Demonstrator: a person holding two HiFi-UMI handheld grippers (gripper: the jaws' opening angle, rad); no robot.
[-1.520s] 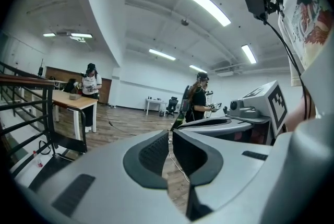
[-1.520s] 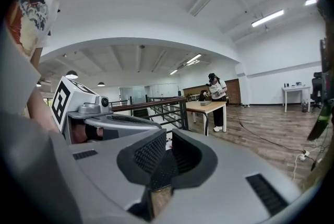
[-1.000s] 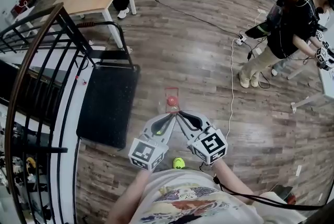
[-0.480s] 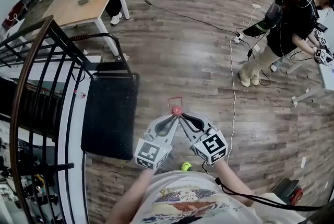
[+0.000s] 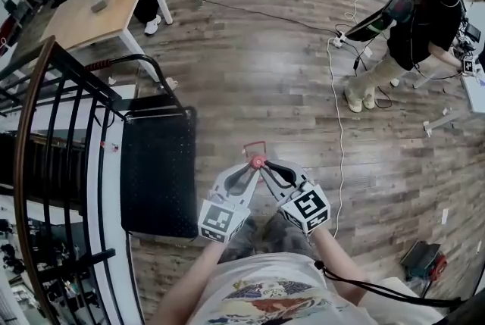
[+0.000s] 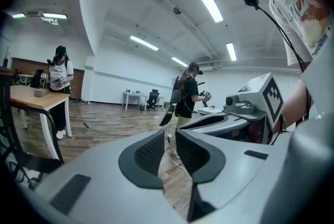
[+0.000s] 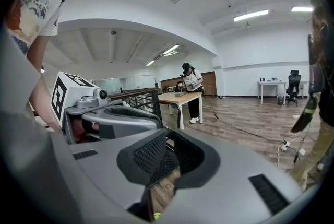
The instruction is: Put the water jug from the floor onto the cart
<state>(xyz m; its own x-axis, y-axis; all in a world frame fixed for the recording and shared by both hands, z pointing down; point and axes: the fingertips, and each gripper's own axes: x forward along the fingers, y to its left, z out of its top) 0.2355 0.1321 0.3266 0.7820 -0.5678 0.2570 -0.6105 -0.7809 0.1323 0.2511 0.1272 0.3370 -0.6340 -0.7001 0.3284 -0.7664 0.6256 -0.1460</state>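
Head view: the water jug (image 5: 258,161) shows only as a red cap with a red handle loop (image 5: 255,145) at its 12 o'clock. Its clear body is not visible, so I cannot tell whether it rests on the wood floor (image 5: 288,73).

The tips of both grippers converge on the cap. The left gripper (image 6: 168,145) has just been opening its jaws; the pads stand apart with only floor between them. The right gripper (image 7: 166,154) has its pads drawn together, with nothing visible between them.

The black perforated platform cart (image 5: 159,164) lies just beside the jug at 9 o'clock, and a white cable (image 5: 339,126) runs at 3 o'clock.

With neither pair of pads visibly on the jug, it could probably slip or tip short of the cart's deck.

No brand or label is legible. The marker cubes (image 5: 220,219) carry only black-and-white squares.
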